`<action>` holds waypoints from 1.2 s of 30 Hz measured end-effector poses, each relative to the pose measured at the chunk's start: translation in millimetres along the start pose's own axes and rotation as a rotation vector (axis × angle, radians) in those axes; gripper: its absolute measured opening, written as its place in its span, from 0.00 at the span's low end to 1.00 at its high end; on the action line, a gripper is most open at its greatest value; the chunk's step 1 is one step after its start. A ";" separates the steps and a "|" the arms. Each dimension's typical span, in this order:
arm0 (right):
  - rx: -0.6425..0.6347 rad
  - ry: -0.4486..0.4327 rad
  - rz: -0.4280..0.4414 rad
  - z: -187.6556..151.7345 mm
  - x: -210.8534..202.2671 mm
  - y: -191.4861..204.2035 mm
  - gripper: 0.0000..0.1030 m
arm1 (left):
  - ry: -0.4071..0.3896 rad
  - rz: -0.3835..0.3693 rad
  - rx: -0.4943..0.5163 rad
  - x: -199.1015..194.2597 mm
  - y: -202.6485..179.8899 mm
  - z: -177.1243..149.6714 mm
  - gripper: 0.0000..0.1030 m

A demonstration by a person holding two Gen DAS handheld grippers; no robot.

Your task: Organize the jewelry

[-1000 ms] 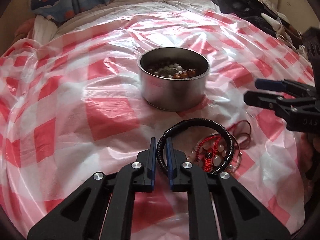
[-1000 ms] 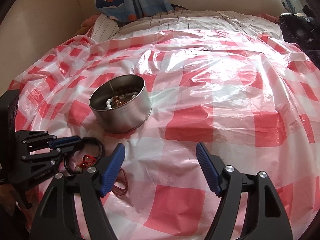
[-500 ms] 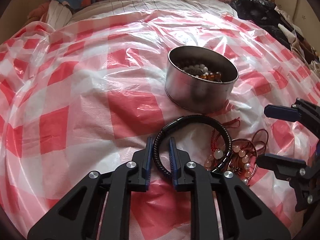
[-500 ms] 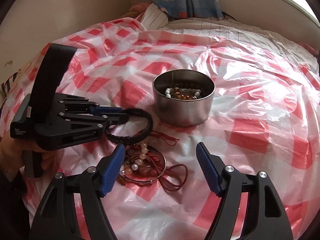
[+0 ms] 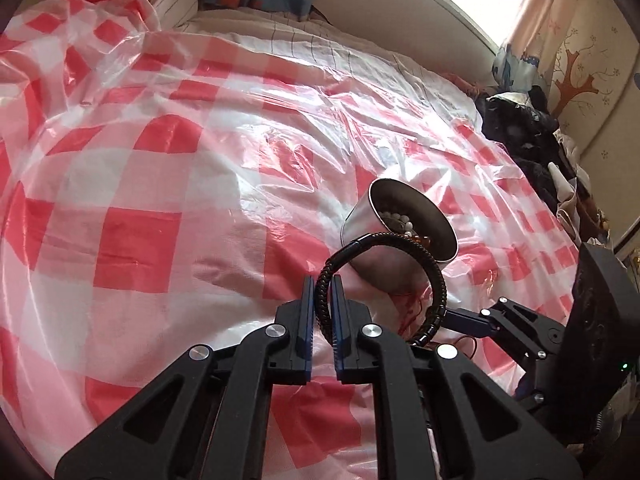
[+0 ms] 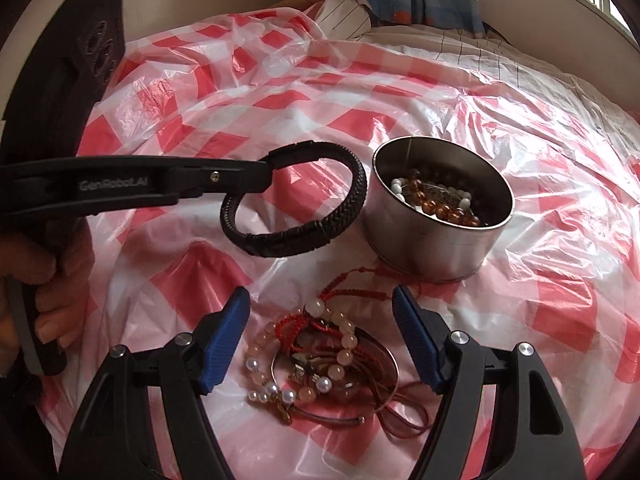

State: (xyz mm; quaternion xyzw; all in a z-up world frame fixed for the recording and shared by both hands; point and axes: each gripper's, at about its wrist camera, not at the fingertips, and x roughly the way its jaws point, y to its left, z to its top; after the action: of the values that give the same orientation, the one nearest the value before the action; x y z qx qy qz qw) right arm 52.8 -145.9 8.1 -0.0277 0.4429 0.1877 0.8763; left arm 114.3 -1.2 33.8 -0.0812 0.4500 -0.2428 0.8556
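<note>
- Between the pads of the left claw (image 5: 321, 300): a black braided bracelet (image 6: 296, 204), clamped by its band, lifted clear of the checked plastic sheet (image 6: 540, 264); jaws have just been closing on it.
- Bracelet looks light and fairly stiff, holds its ring shape in the air; woven surface should grip well; hold on the band beside the clasp looks safe.
- It hangs just beside the metal tin (image 6: 440, 216), not yet over the rim; the tin already holds beads.
- Right claw (image 6: 322, 340) apart, nothing between its pads, hovering over the tangled pile of bead bracelets and red cords (image 6: 316, 348) on the sheet.
- That pile looks soft, loose and snaggy; a pinch on one bead strand may drag the rest along.
- Pile lies directly between the right pads, just near of the tin.
</note>
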 end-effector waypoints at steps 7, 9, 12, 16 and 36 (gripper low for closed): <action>0.082 0.012 0.049 3.5 6.6 -10.9 0.06 | -0.009 0.010 -0.003 -2.1 3.5 5.0 0.08; 0.105 -0.012 0.064 1.3 -4.3 -15.1 0.06 | -0.006 0.014 0.000 -1.2 3.4 4.9 0.09; 0.155 -0.045 0.065 -10.5 -29.4 -26.9 0.06 | 0.001 0.007 0.018 0.9 -1.9 3.7 0.09; 0.231 -0.118 0.030 -25.8 -69.5 -50.9 0.06 | 0.026 0.019 0.050 6.6 -9.0 -0.6 0.09; 0.234 0.026 -0.182 -43.8 -39.7 -83.7 0.51 | 0.105 0.257 0.302 37.5 -33.5 -17.0 0.32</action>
State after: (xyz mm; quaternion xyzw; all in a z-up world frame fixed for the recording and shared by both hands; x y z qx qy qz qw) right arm 27.5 -245.0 3.0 0.0320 0.4686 0.0542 0.8812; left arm 107.0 -47.3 8.4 0.1189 0.4591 -0.2004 0.8573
